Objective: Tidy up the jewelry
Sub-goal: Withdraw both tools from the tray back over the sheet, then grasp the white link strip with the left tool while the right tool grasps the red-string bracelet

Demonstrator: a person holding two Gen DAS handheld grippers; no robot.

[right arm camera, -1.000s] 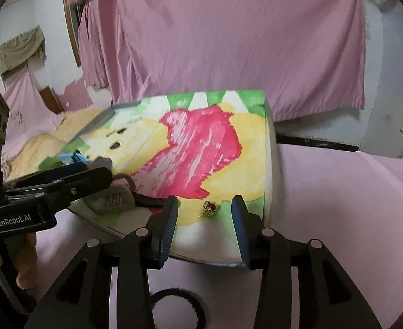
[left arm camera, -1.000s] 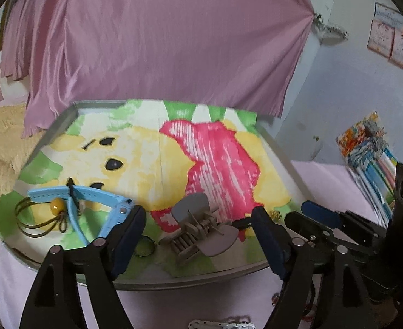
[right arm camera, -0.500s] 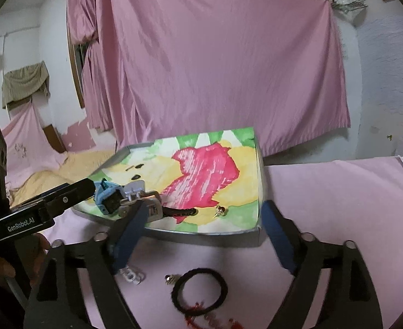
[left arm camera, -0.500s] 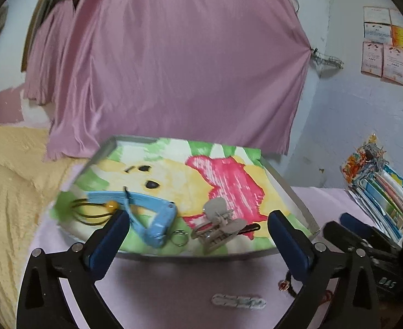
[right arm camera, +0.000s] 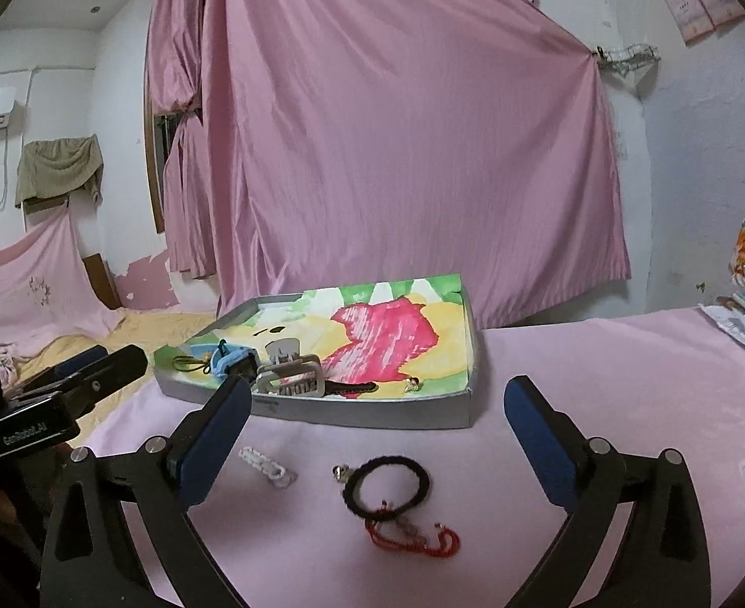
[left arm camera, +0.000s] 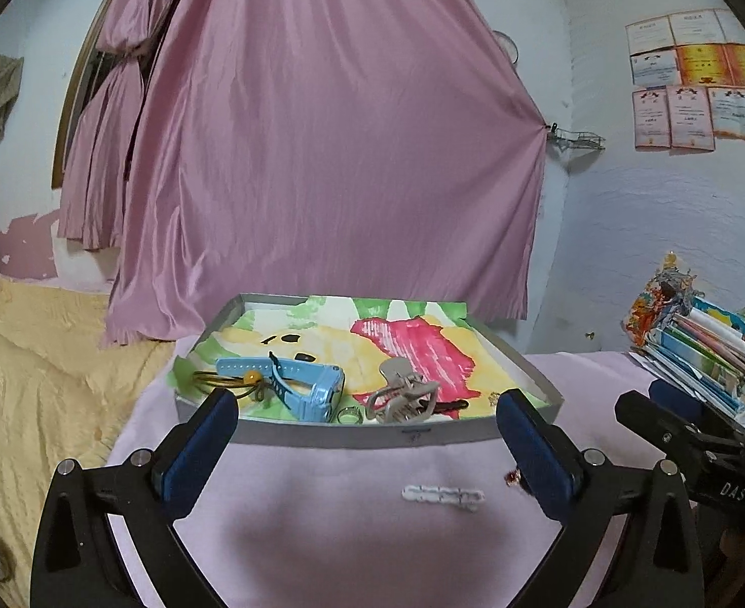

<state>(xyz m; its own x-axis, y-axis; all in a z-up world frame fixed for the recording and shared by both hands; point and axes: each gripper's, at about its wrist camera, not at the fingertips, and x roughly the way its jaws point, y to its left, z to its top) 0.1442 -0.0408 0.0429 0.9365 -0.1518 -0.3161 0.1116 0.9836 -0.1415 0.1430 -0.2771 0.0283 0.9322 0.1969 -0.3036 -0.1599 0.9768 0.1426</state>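
Both grippers have drawn back from the tray since a second ago, so the pink cloth in front of it now fills the lower half of each view. In the left wrist view the left gripper (left arm camera: pixel 367 435) hangs with its fingers wide apart and nothing between them; the right gripper (right arm camera: pixel 377 425) in its own view has its jaws opening, also with nothing between them. Inside the grey tray (left arm camera: pixel 372 434), on its painted paper lining, lie a blue watch (left arm camera: pixel 301 380) at about 9 o'clock of the tray's middle, a thin dark cord with a yellow bead (left arm camera: pixel 230 380) further toward 9 o'clock, a small ring (left arm camera: pixel 349 414) against the near wall, and a grey claw hair clip (left arm camera: pixel 403 397) at about 5 o'clock. A small earring (right arm camera: pixel 412 383) sits near the tray's near right corner. Outside the tray, on the cloth, a white beaded clip (left arm camera: pixel 443 496) lies at 6 o'clock of it, and in the right wrist view a black hair tie (right arm camera: pixel 387 486) touches a red string bracelet (right arm camera: pixel 415 539) lying at its 5 o'clock.
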